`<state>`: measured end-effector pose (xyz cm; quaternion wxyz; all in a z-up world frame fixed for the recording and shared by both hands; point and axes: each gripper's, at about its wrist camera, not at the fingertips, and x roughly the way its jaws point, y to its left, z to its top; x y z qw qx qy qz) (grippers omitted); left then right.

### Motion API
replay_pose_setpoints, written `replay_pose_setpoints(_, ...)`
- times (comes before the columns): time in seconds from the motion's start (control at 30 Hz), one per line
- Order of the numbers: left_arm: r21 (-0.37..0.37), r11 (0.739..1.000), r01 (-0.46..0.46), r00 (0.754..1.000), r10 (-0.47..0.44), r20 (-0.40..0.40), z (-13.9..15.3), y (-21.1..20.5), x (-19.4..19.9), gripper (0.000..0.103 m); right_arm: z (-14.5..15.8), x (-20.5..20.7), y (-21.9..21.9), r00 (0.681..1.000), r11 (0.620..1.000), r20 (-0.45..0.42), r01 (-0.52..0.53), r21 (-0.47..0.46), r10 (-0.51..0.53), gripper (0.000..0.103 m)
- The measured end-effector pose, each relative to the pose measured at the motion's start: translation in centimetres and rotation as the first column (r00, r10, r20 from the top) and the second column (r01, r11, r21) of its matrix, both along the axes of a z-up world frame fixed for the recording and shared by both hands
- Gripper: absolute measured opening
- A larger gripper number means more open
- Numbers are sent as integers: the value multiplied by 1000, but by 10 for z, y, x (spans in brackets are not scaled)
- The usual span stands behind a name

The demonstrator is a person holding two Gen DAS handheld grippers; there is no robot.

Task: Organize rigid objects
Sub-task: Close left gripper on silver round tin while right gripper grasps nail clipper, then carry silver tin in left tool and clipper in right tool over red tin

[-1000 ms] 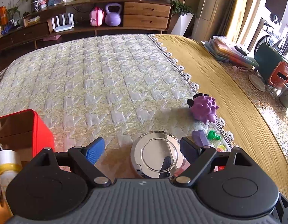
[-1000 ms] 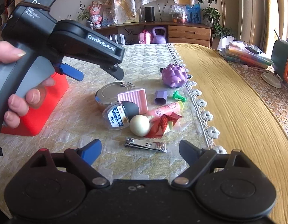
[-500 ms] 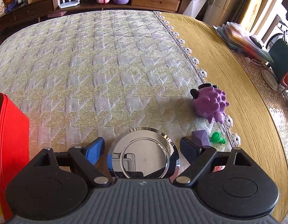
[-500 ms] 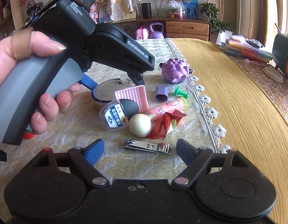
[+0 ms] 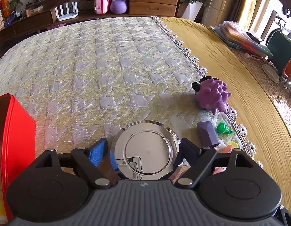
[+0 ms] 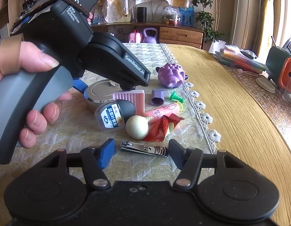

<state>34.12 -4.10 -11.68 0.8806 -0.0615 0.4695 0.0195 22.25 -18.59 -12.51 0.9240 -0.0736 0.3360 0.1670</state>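
A round shiny metal tin (image 5: 145, 148) sits on the quilted cloth between the fingers of my left gripper (image 5: 143, 152), which is open around it; whether the pads touch its sides I cannot tell. The tin also shows in the right wrist view (image 6: 100, 92), partly behind the left gripper's body (image 6: 107, 64). My right gripper (image 6: 141, 152) is open and empty, with a metal nail clipper (image 6: 143, 148) lying between its fingertips. Beyond it lie a small bottle (image 6: 113, 118), a pink ridged block (image 6: 132, 98), a cream ball (image 6: 137, 127), a red wrapper (image 6: 162, 128) and a pink tube (image 6: 164, 111).
A red box (image 5: 15, 146) stands at the left. A purple spiky toy (image 5: 213, 94), a purple cap (image 5: 207, 133) and a green peg (image 5: 223, 128) lie near the cloth's lace edge. A yellow cloth (image 5: 239, 86) covers the right side, with books and containers beyond.
My left gripper has moved right from the red box and come down around the metal tin, which now sits between its fingers. My right gripper has edged forward to the nail clipper.
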Motion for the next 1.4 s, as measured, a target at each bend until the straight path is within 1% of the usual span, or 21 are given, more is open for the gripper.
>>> replay_pose_setpoints(0.03,-1,1000,-3,1000,3,4,1,1,-2,78,0,0,-1,1000,1000,3,1,1,-1,57)
replay_pose_setpoints(0.2,3,1000,-17,1000,17,3,2,7,-8,78,0,-4,-1,1000,1000,9,6,5,-7,56)
replay_pose_setpoints(0.33,-11,999,-35,999,35,1,5,14,-12,77,3,-8,-2,1000,1000,11,10,6,-10,55)
replay_pose_setpoints(0.57,1,999,-35,999,35,9,15,19,-27,77,9,-14,-10,1000,999,1,24,32,-24,55)
replay_pose_setpoints(0.73,-10,999,-35,999,36,15,26,25,-43,77,17,-23,-12,1000,999,12,22,31,-22,55)
replay_pose_setpoints(0.87,-18,1000,-25,999,25,25,38,29,-59,77,27,-31,-10,1000,999,26,10,35,-11,55)
replay_pose_setpoints(1.13,-10,1000,-16,999,16,37,64,42,-89,77,56,-46,0,998,998,49,-38,56,35,55)
replay_pose_setpoints(1.4,-6,999,-37,998,38,55,87,74,-119,77,81,-58,26,991,991,73,-117,66,112,55)
